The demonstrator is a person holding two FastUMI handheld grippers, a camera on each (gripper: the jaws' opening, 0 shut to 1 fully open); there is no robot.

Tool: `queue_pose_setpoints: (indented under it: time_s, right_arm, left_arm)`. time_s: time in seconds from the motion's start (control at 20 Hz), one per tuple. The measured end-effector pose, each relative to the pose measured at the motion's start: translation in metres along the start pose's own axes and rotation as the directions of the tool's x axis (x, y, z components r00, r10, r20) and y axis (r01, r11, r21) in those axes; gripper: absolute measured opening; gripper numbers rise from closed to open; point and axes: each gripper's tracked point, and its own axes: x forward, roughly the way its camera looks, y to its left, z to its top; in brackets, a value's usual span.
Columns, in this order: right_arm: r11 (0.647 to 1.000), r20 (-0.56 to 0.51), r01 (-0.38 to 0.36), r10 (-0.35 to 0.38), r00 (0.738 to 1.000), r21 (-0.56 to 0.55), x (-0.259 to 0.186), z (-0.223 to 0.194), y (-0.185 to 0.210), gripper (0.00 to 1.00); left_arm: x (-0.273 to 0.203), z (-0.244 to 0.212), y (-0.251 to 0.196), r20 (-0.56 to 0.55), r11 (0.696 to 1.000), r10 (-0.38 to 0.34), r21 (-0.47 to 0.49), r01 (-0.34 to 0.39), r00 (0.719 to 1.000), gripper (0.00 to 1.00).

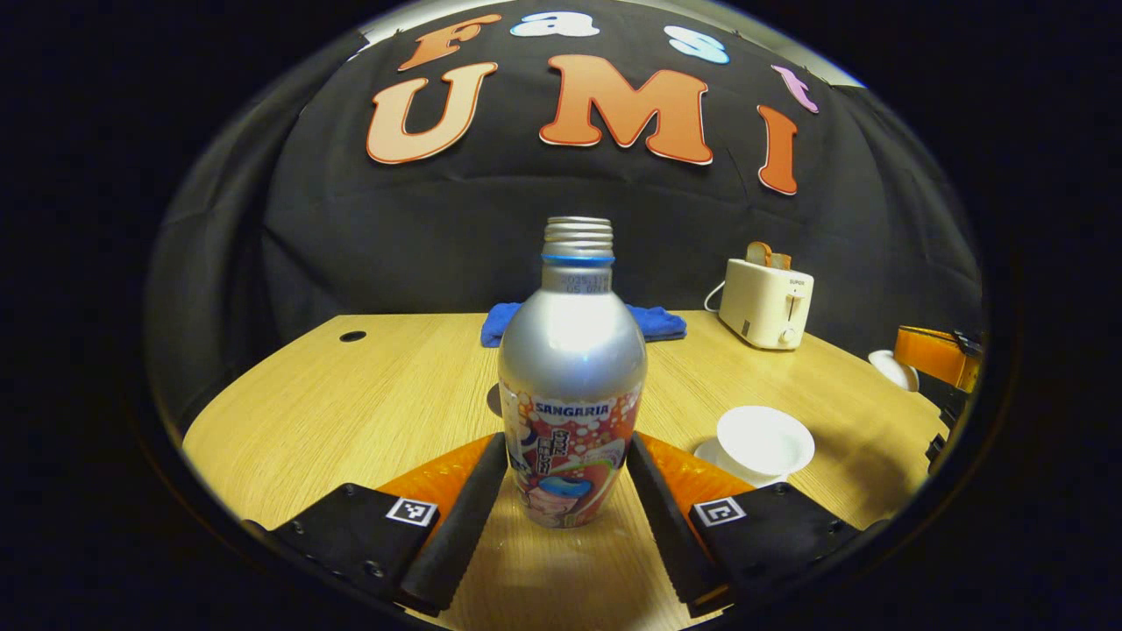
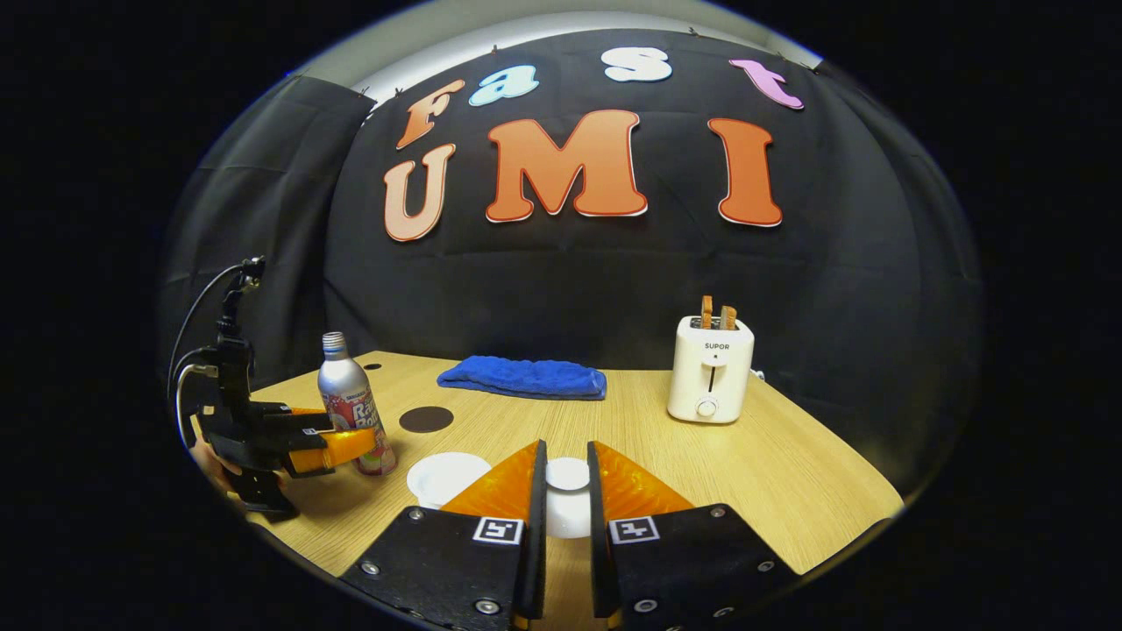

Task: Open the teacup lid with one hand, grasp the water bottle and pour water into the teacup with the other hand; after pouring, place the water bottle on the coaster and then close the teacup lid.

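A silver water bottle (image 1: 571,350) with a printed label and no cap stands upright on the table. My left gripper (image 1: 568,443) has a finger pressed on each side of it. In the right gripper view, the bottle (image 2: 346,386) and the left gripper (image 2: 337,449) are at the far left. My right gripper (image 2: 565,445) is shut on the knob of the white teacup lid (image 2: 568,478). The open white teacup (image 1: 764,441) sits on its saucer to the right of the bottle, with the lid (image 1: 892,368) held apart from it. A dark round coaster (image 2: 426,419) lies behind the teacup (image 2: 447,476).
A folded blue towel (image 2: 523,377) lies at the back of the wooden table (image 2: 789,473). A cream toaster (image 2: 710,368) with two slices of toast stands at the back right. A small dark hole (image 1: 352,336) marks the table's far left.
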Motion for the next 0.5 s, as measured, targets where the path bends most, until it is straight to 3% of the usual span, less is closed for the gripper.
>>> queue_pose_setpoints:
  time_s: [0.15, 0.3, 0.4, 0.45, 0.5]
  right_arm:
    - [1.0, 0.005, -0.001, 0.001, 1.0, 0.004, -0.004, 0.002, -0.001, 0.22]
    - [1.0, 0.007, 0.003, -0.003, 1.0, 0.01, -0.006, 0.001, -0.002, 0.22]
    - [1.0, 0.005, 0.006, -0.006, 1.0, 0.009, -0.008, -0.001, -0.003, 0.22]
    - [1.0, 0.004, 0.008, -0.008, 1.0, 0.006, -0.009, -0.002, -0.005, 0.22]
    - [1.0, 0.006, 0.012, -0.012, 1.0, 0.004, -0.011, -0.002, -0.005, 0.22]
  left_arm:
    - [0.01, 0.004, 0.006, 0.002, 1.0, 0.028, -0.004, -0.028, 1.0, 0.98]
    - [0.023, 0.003, 0.006, -0.014, 0.999, 0.034, -0.017, -0.034, 0.999, 0.94]
    - [0.027, -0.004, 0.01, -0.05, 0.998, 0.053, -0.016, -0.054, 0.997, 0.99]
    - [0.028, 0.0, 0.01, -0.032, 0.998, 0.059, -0.022, -0.06, 0.998, 0.95]
    - [0.027, 0.002, 0.01, -0.029, 0.998, 0.056, -0.028, -0.057, 0.998, 0.83]
